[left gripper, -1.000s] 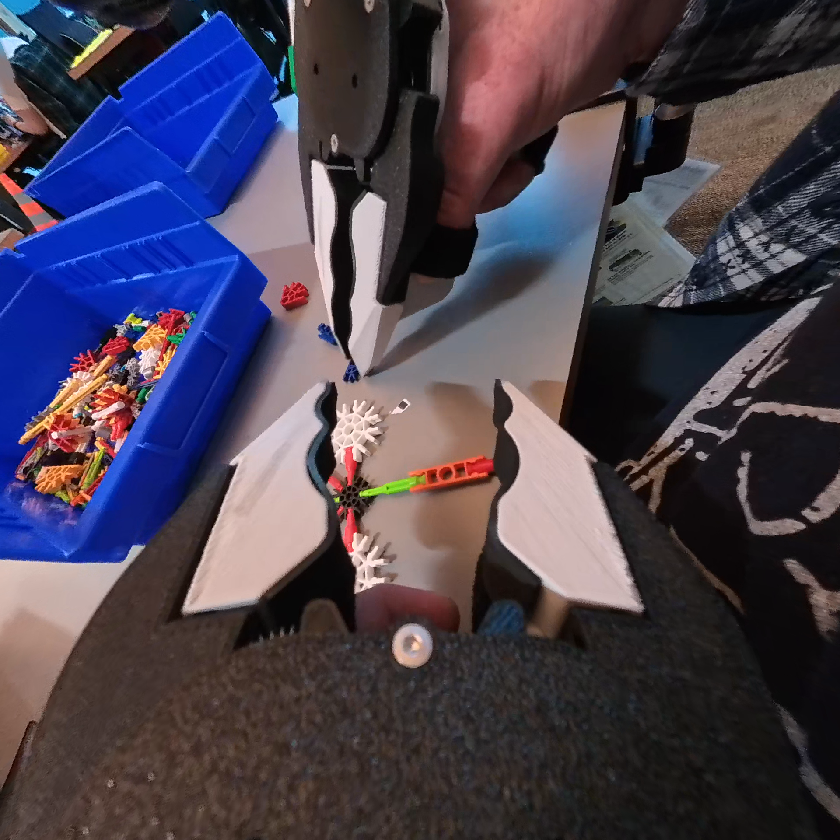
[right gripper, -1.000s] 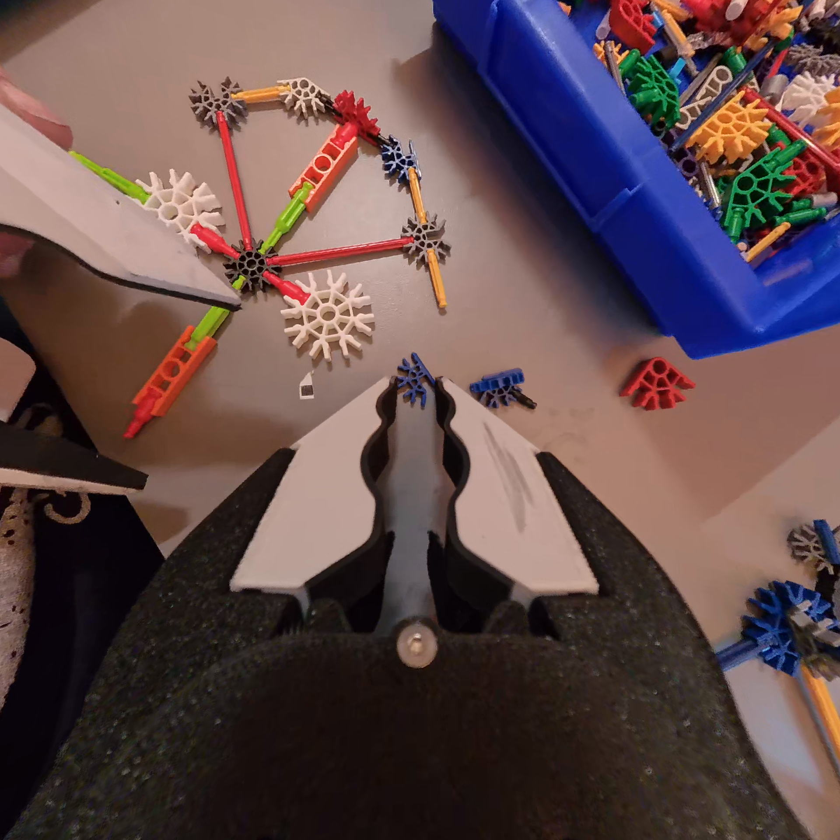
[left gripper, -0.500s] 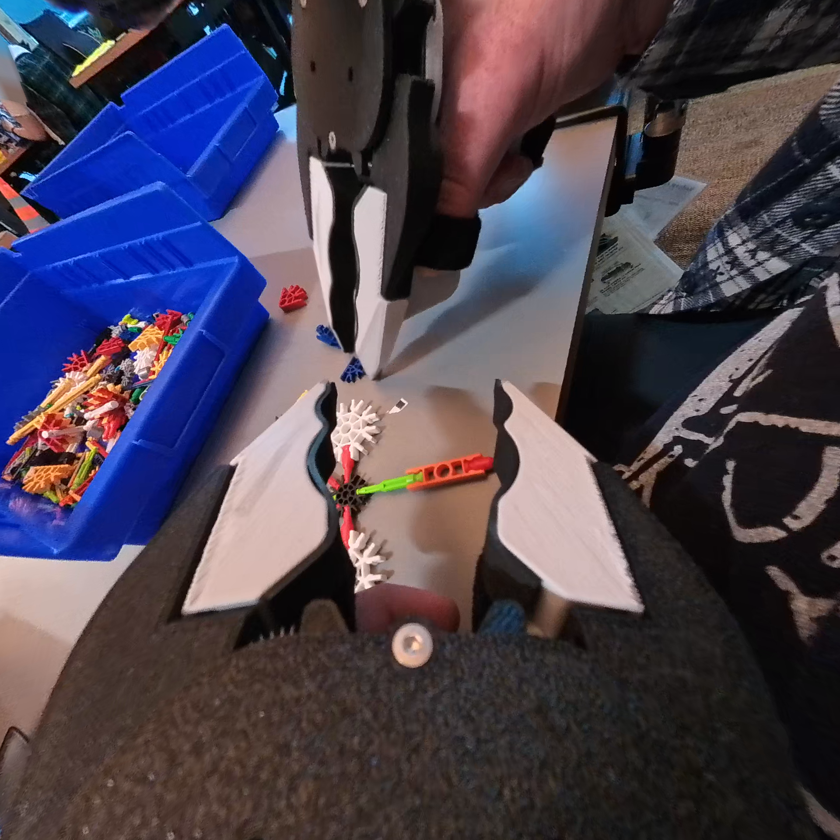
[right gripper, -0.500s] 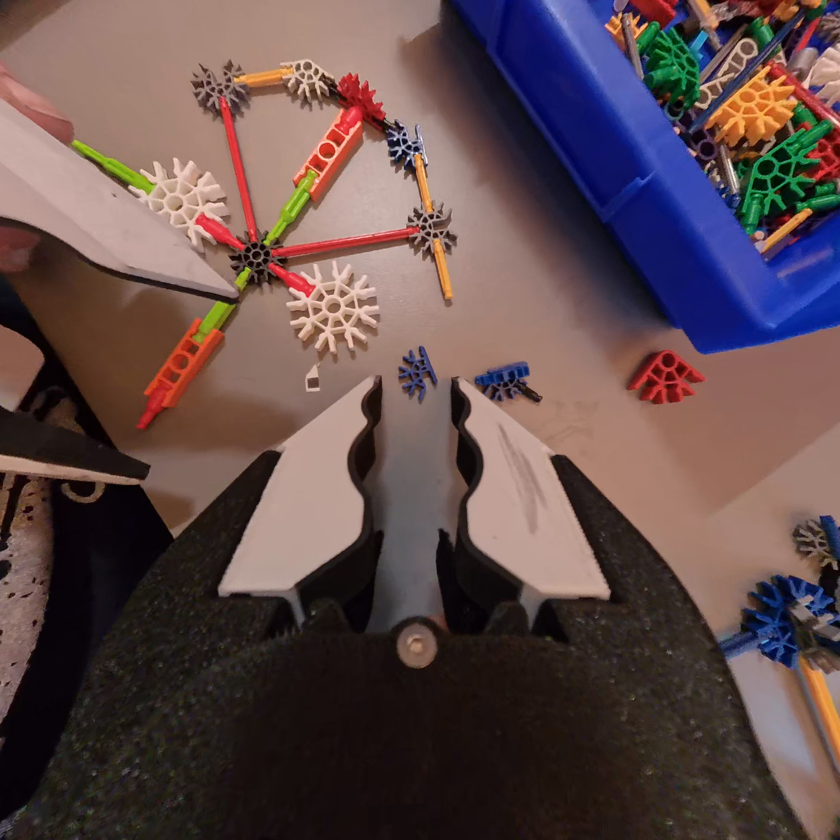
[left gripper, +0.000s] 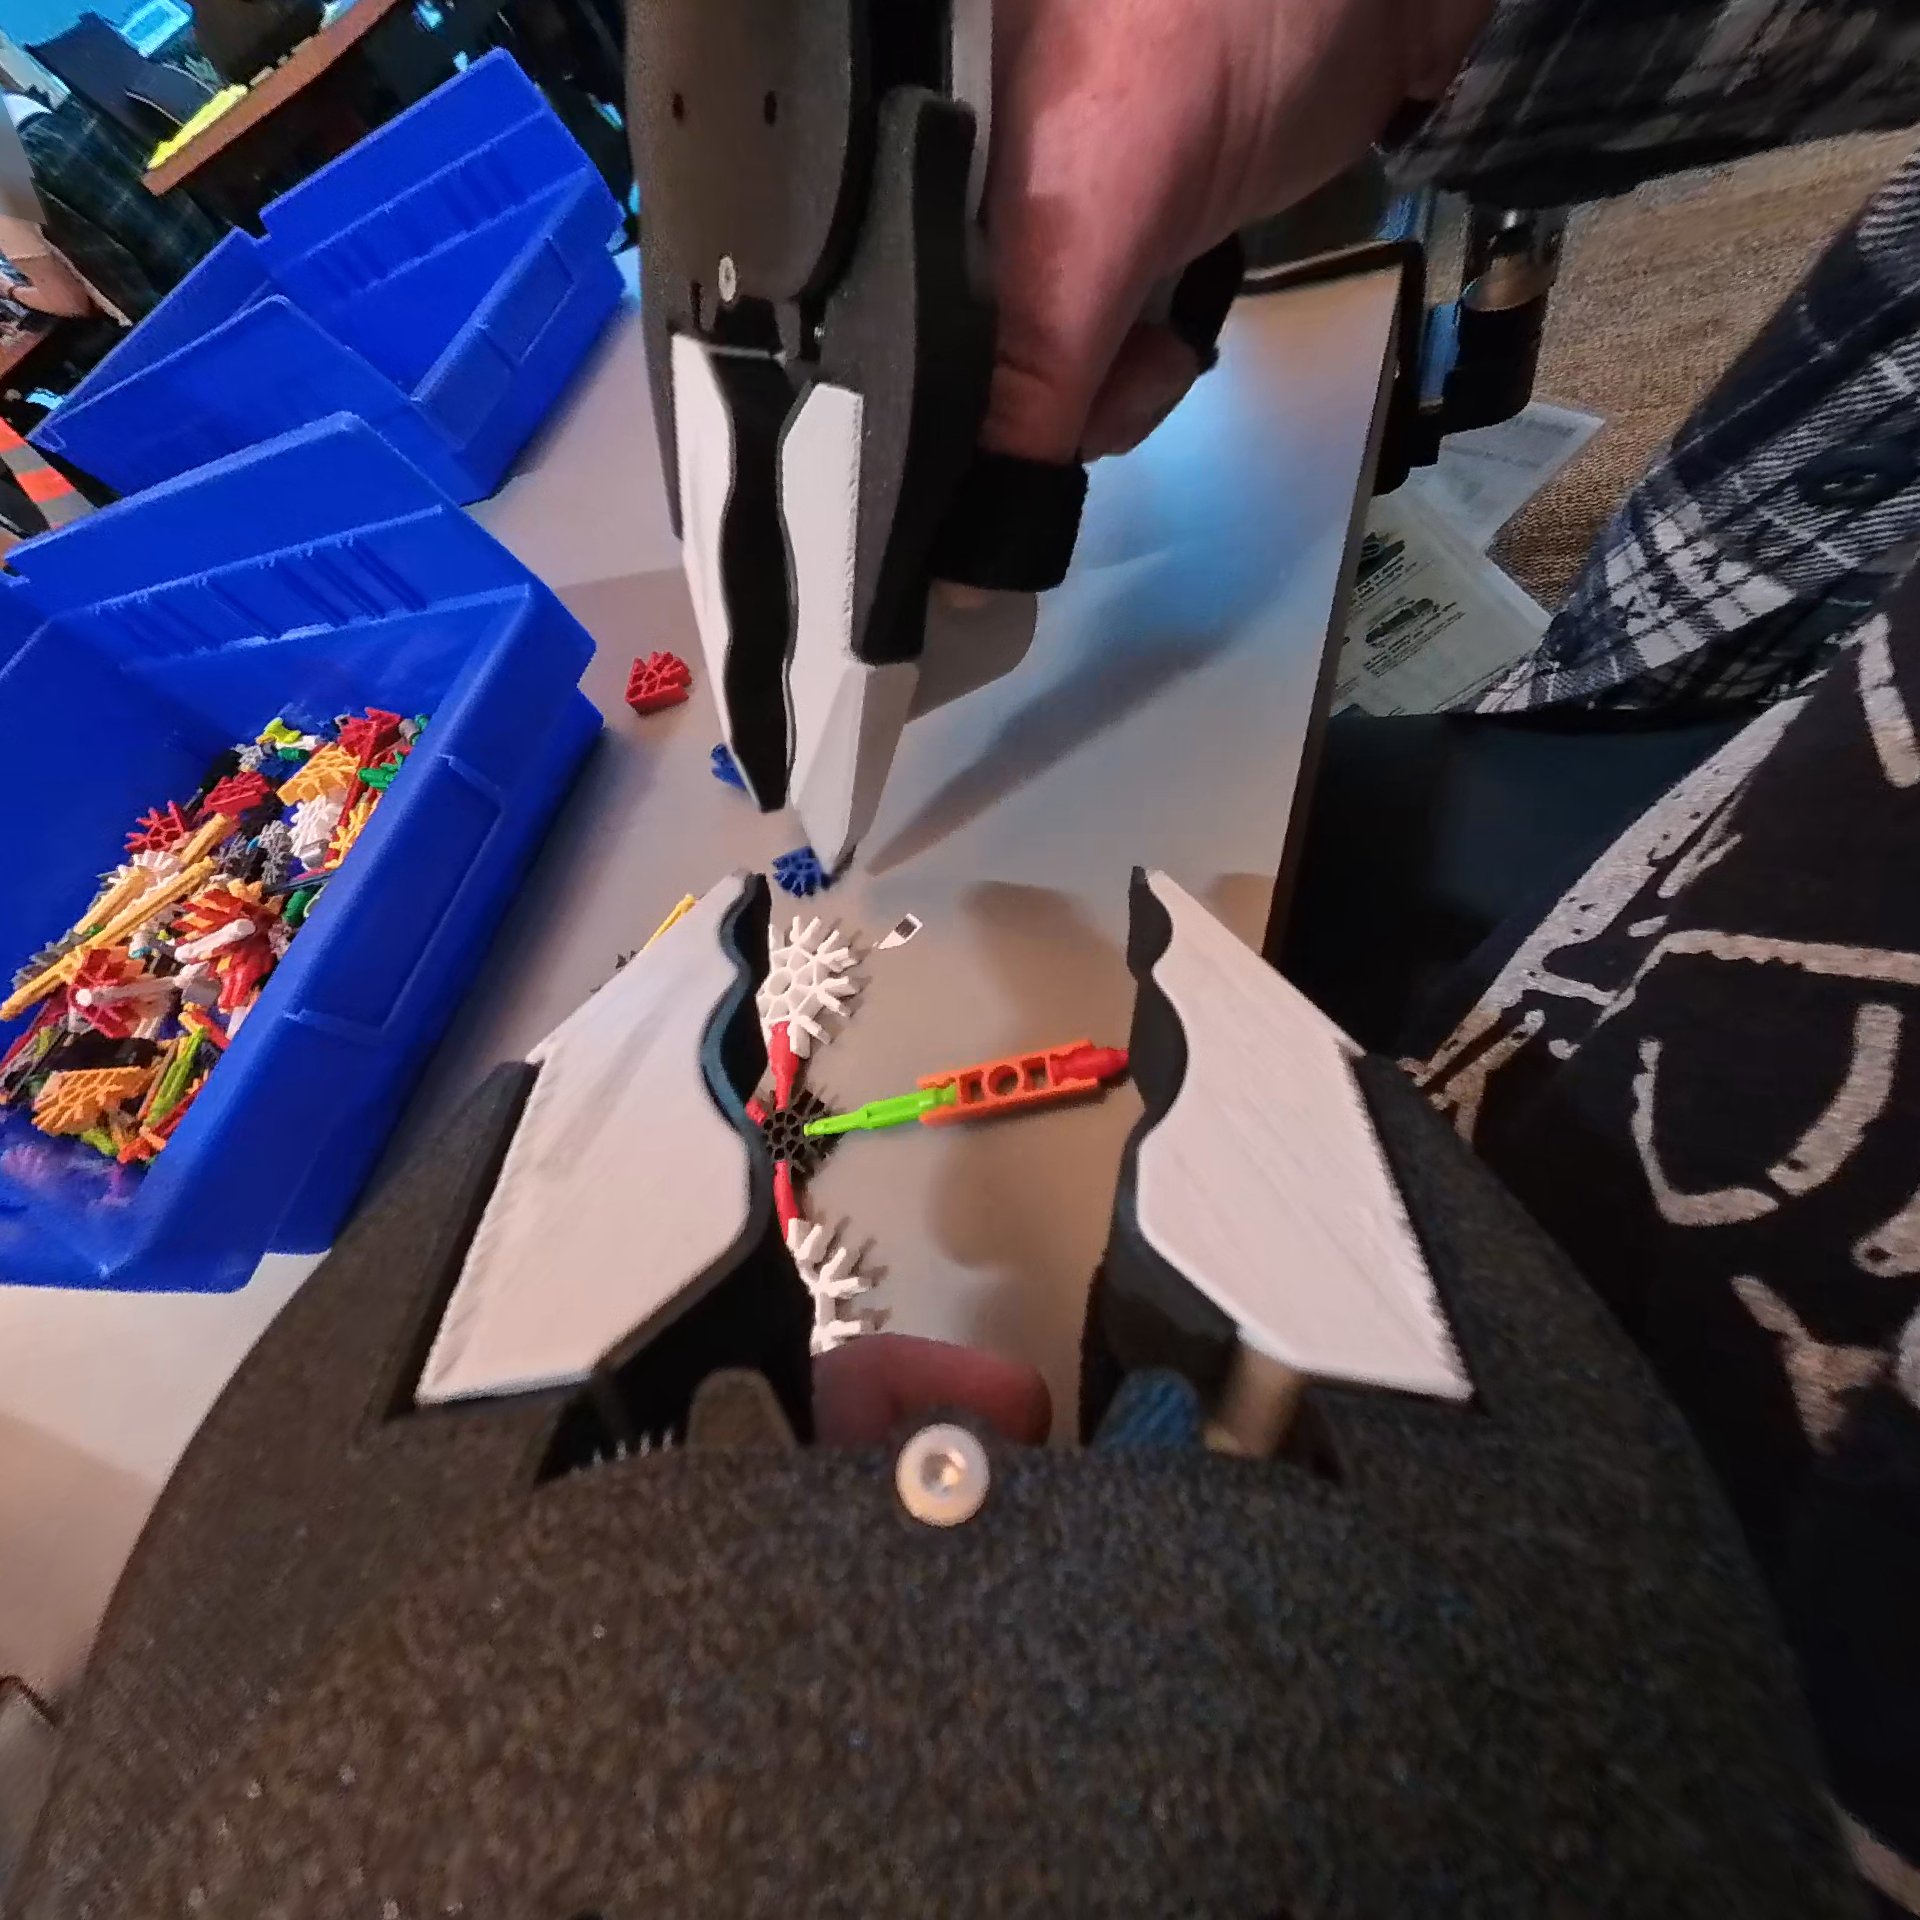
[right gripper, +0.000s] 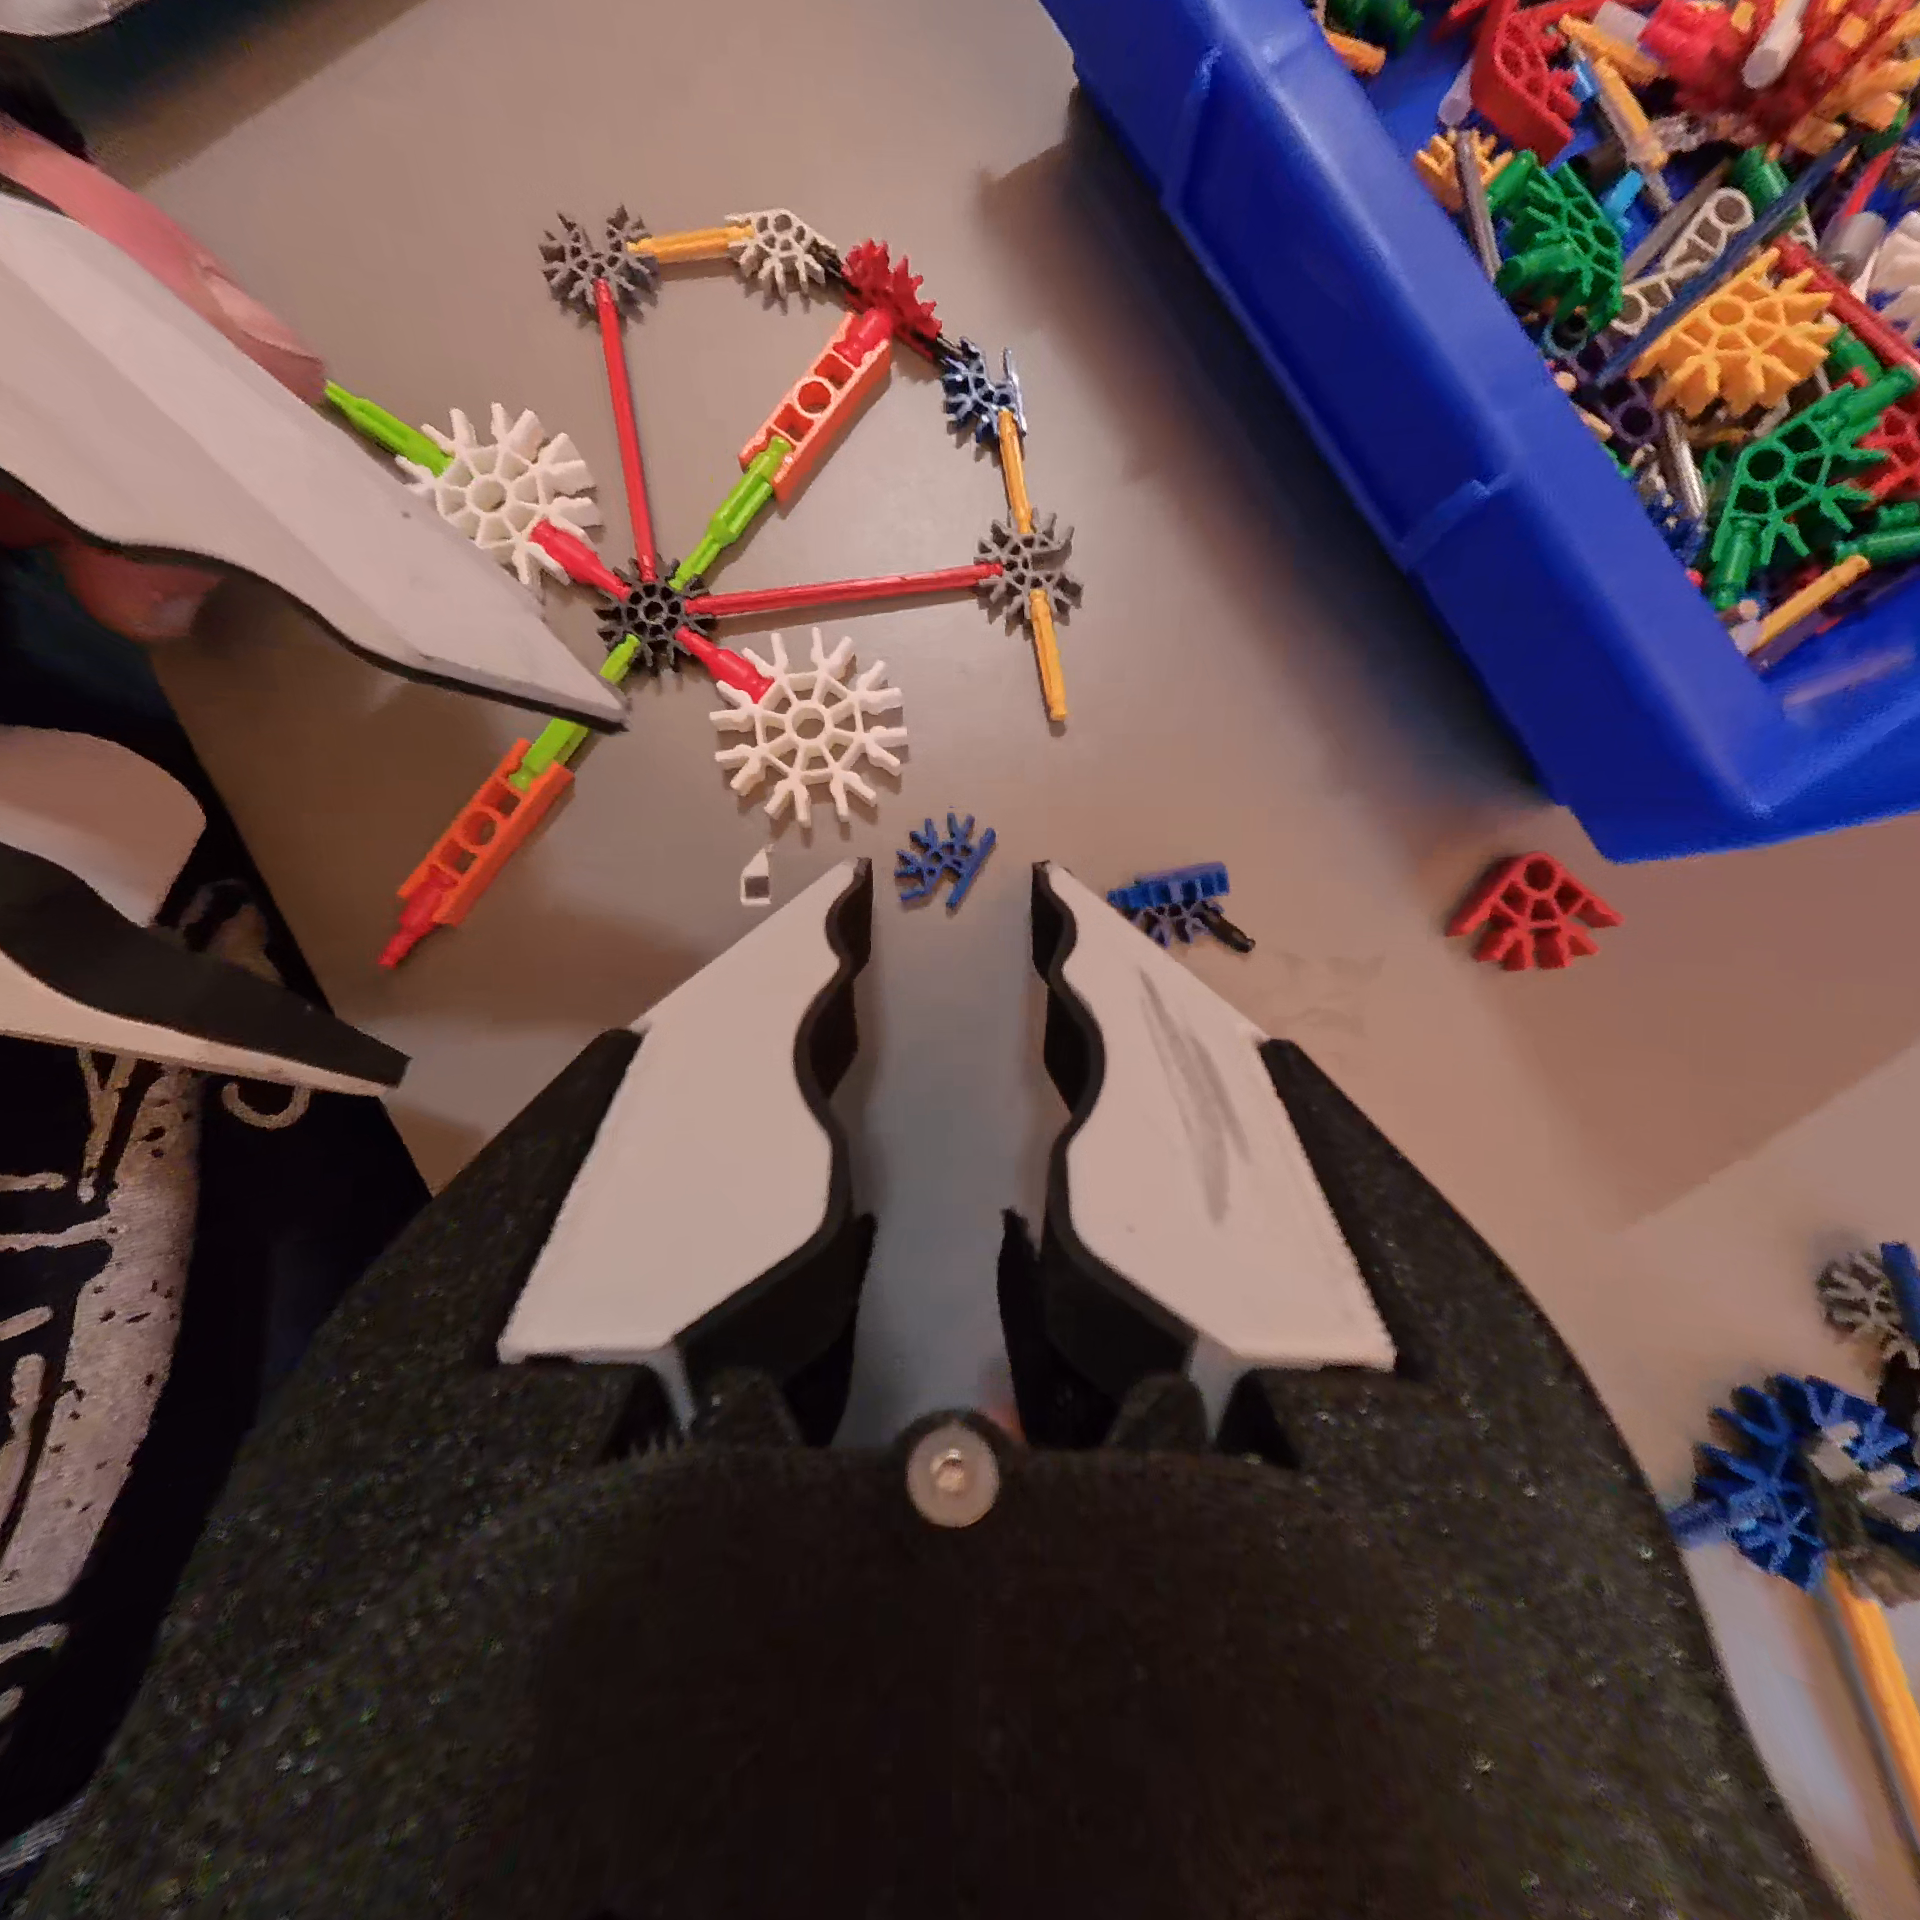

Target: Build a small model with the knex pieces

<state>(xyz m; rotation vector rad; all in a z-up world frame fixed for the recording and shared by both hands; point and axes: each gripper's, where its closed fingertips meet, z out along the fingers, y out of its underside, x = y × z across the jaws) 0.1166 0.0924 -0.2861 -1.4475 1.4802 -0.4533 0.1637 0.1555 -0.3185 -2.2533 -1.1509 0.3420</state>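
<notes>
A flat wheel-like toy assembly lies on the grey table, with rods running from a black hub point(right gripper: 655, 613) to white snowflake connectors point(right gripper: 808, 725) and an orange connector point(right gripper: 483, 836). My left gripper point(left gripper: 945, 883) is open and straddles the hub point(left gripper: 795, 1122). One of its fingers point(right gripper: 260, 499) lies over a green rod; I cannot tell if it touches. My right gripper point(right gripper: 951, 873) is open and empty. A small blue connector point(right gripper: 945, 857) lies on the table just ahead of its tips. In the left wrist view, the right gripper point(left gripper: 821, 821) points down over that connector point(left gripper: 800, 868).
A blue bin point(right gripper: 1351, 343) of mixed toy pieces stands at the right; it also shows in the left wrist view point(left gripper: 343, 1039). Another blue piece point(right gripper: 1174, 904) and a red connector point(right gripper: 1532, 914) lie loose. A second assembly point(right gripper: 1787, 1486) lies near right. The table edge point(left gripper: 1330, 623) is close.
My right gripper was shut on the small blue connector; it has opened and drawn back a little, leaving the connector on the table. My left gripper has stayed open over the assembly.
</notes>
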